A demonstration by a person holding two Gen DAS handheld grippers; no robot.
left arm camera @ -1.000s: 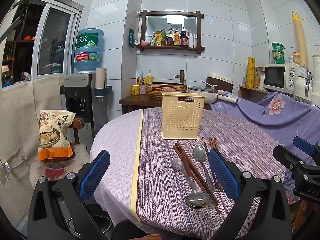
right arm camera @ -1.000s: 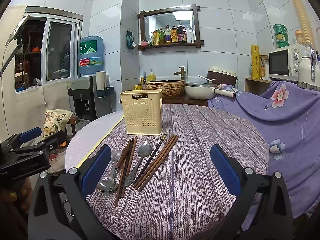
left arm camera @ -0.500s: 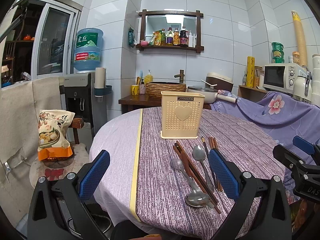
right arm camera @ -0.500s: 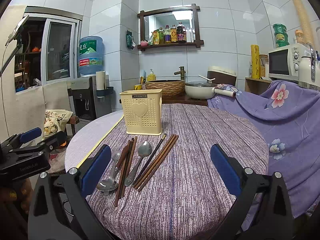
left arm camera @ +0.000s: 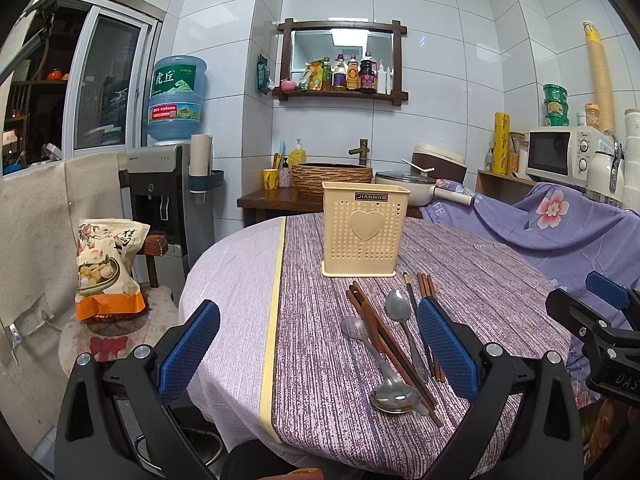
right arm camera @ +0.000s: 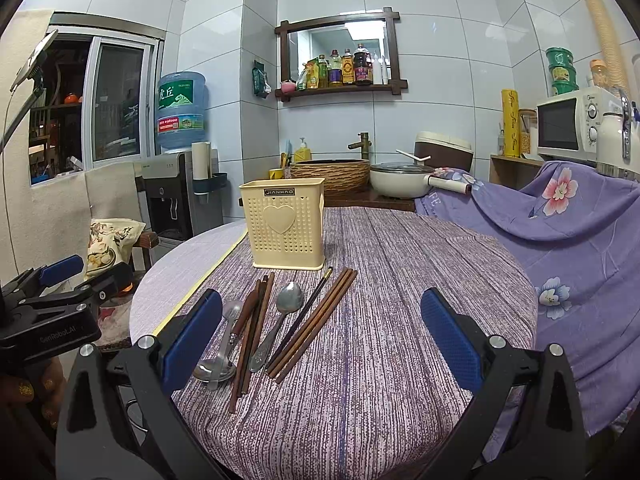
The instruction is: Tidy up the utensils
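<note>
A cream plastic utensil holder [left arm camera: 364, 230] with a heart on its front stands upright on the round table [left arm camera: 240, 280]; it also shows in the right wrist view [right arm camera: 285, 226]. In front of it lie metal spoons [left arm camera: 400, 320] [right arm camera: 286, 306] and several brown chopsticks [left arm camera: 390, 344] [right arm camera: 316, 320], loose on the purple cloth. My left gripper [left arm camera: 318, 350] is open and empty, held at the table's near edge. My right gripper [right arm camera: 320, 344] is open and empty, hovering just short of the utensils.
A snack bag [left arm camera: 106, 268] stands on a stool left of the table. A water dispenser [left arm camera: 168, 184] is behind it. A purple floral cloth [right arm camera: 560, 216] covers things at the right. A sink counter with a pan [right arm camera: 400, 184] lies beyond the table.
</note>
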